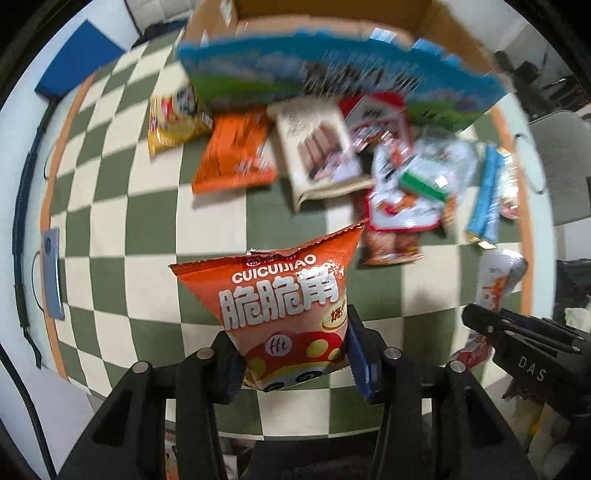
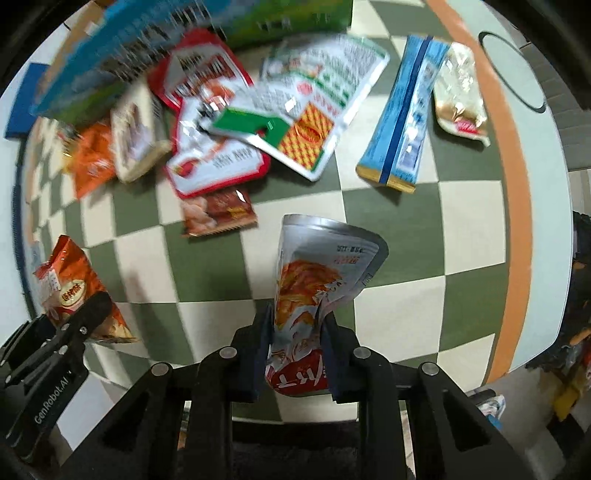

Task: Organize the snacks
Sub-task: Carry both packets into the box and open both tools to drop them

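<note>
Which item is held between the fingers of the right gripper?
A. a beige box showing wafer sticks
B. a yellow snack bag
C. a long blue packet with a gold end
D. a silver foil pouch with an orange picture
D: in the right wrist view, the right gripper is closed on the silver foil pouch with an orange picture, raised above the checkered tablecloth.

Left gripper point(image 1: 291, 354) grips the chip bag point(image 1: 284, 310) above the checkered cloth point(image 1: 122, 206); right gripper point(image 2: 297, 354) grips a foil pouch point(image 2: 317, 280), right of the chip bag. Beyond them snack packets lie heaped: wafer box point(image 1: 317, 151) overlapping a flat packet point(image 1: 236, 155), small bag point(image 1: 177, 118) left of that, long stick pack point(image 2: 402, 118) far right. Cardboard box point(image 1: 332, 22) stands behind the heap.
</note>
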Available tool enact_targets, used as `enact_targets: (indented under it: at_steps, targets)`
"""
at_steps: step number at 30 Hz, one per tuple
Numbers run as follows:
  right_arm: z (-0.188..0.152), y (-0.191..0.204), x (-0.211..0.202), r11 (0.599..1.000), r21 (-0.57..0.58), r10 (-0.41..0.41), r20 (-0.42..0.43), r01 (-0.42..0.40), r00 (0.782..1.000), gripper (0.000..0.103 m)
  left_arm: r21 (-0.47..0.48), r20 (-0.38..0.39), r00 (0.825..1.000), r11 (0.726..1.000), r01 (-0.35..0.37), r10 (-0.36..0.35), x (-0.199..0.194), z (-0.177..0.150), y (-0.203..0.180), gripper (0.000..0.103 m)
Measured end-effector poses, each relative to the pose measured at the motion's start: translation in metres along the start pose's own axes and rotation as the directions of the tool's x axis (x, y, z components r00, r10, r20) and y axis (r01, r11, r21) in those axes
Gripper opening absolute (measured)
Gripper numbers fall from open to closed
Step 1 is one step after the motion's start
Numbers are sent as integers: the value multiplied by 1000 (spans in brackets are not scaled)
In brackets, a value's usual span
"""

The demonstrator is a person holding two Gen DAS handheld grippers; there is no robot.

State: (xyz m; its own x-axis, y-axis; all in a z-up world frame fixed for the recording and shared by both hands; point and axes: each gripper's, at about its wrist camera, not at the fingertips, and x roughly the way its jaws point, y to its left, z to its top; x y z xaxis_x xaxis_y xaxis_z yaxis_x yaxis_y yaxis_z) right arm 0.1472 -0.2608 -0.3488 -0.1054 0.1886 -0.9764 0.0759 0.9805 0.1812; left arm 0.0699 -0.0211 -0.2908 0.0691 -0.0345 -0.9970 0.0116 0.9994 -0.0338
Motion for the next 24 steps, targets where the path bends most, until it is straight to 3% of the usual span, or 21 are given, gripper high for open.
enact_targets:
  at_steps: [8,13,19,24]
  targets:
    - [21,-6,-118,994,-13,108,147,-107,983,27,34,93,992,996,79,-82,-73,78,14,44]
    - [68,13,-182,985,-73,170,204,-158,964,27,26,118,986,993,116,-119,-99,150,18,44]
    - [158,42,-188,980,-140,173,237,-143,956,27,8,42,990,991,135,-136,-72,256,29,44]
    - [235,61,-163,975,-159,187,221,-154,957,27,4,-46,985,986,168,-168,-28,326,28,44]
